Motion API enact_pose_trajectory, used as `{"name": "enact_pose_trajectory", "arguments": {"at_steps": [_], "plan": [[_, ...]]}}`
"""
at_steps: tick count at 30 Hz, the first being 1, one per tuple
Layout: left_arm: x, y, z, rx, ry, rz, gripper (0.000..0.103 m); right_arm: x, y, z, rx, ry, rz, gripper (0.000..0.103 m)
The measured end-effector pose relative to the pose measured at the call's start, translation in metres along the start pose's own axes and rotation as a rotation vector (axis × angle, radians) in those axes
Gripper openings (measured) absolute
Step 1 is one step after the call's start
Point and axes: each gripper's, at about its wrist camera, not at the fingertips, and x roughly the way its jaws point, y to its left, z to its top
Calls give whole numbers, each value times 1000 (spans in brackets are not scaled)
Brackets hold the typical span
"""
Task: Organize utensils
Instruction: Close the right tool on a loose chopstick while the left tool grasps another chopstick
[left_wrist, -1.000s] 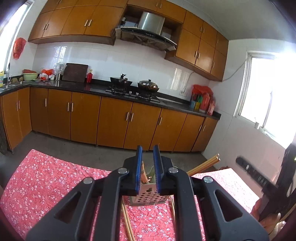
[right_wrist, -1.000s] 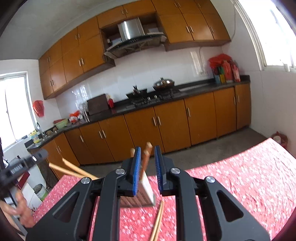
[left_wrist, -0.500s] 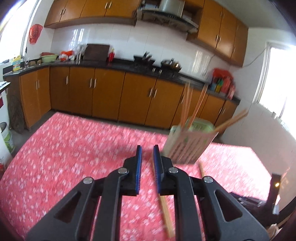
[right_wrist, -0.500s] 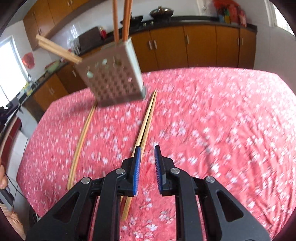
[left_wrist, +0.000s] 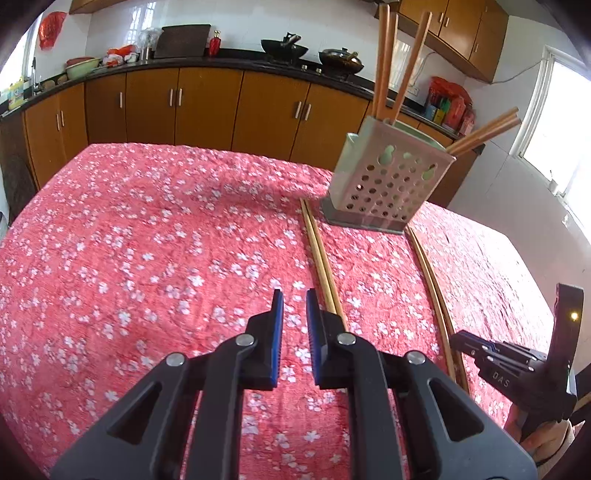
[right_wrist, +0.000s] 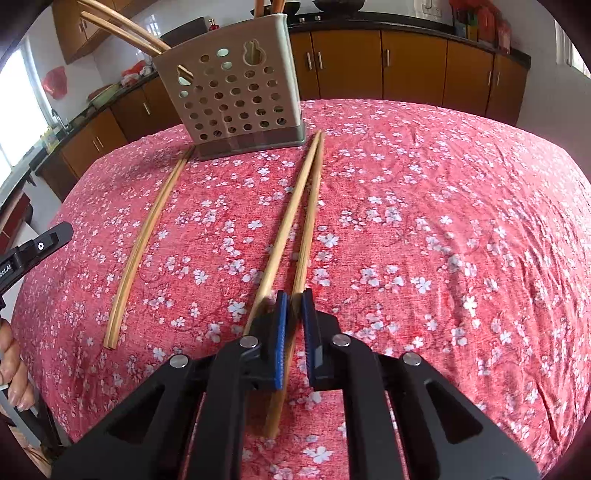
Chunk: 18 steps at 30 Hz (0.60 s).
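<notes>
Perforated holder (left_wrist: 384, 177) with upright chopsticks (left_wrist: 386, 62) stands on the flowered desk (left_wrist: 147, 240), two loose pairs flanking it — the left gripper (left_wrist: 294, 295), fingers slightly parted and empty, hovers beside one pair (left_wrist: 319, 254); the right gripper (right_wrist: 291, 295), fingers narrowly apart, straddles a chopstick (right_wrist: 306, 229).

Orange wooden cabinets (left_wrist: 207, 107) line white-tiled walls (left_wrist: 118, 22); a bright window (left_wrist: 554, 122) glares.
</notes>
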Motion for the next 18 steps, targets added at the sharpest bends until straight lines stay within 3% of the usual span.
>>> {"name": "enact_pose_trajectory", "arguments": {"at_steps": [10,18], "plan": [[28,-19,-15,31,95,-61,14,-7,-63,10,135,-33,-116,8],[40,-28,-27,64,145,-58,13,-12,-73,7,134,-40,-128,8]]}}
